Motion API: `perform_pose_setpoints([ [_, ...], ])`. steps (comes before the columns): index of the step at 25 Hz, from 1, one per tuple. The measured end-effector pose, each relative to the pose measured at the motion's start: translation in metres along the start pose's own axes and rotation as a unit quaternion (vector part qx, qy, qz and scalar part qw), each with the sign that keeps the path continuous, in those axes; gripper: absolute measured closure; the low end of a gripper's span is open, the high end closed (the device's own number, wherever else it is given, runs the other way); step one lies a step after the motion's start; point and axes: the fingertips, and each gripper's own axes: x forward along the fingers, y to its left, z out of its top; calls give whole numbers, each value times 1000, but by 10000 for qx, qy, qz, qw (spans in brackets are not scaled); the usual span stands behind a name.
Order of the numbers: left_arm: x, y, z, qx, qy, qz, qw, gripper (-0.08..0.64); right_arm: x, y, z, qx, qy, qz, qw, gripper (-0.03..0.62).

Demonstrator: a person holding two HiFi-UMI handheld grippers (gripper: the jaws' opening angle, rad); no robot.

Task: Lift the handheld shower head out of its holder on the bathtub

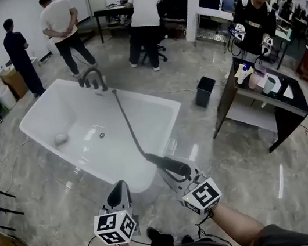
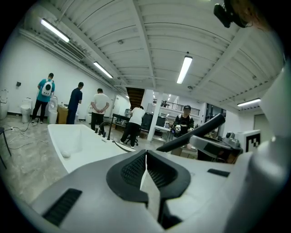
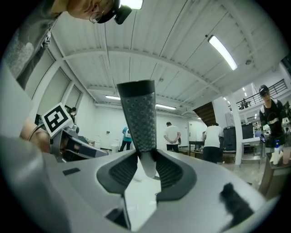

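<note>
2 grippers show at the near end of the white bathtub [image 1: 64,114]. The right gripper [image 1: 168,176] is closed on the dark handheld shower head [image 1: 176,167], which is out of any holder and held in the air by the bathtub's near right corner. In the right gripper view the textured grip of the shower head [image 3: 137,118] stands upright between the pads, both pressing on its lower end. A dark hose [image 1: 127,124] runs from the shower head along the bathtub's right edge to the faucet [image 1: 93,77] at the far end. The left gripper [image 1: 119,191] is just beside the right one, over the near rim, its jaws together with nothing between them. 1 small pale round thing [image 1: 60,139] lies on the bathtub floor near the left wall. A dark table [image 1: 289,102] with bottles stands to the right, and several people stand beyond the bathtub's far end.
</note>
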Motion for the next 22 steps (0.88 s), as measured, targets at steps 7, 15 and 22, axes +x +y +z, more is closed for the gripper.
perform_pose_setpoints([
  [7,-43,-53,-16,1,-76,113,9999,543,-64,29,3,-4,31,380,9993,459],
  [15,-83,-78,-31,15,-155,271,9995,543,-102,88,-13,-37,280,978,9948,459],
  [22,-102,-77,-40,-23,-171,491,9986,543,-105,79,-26,463,318,840,9949,457],
])
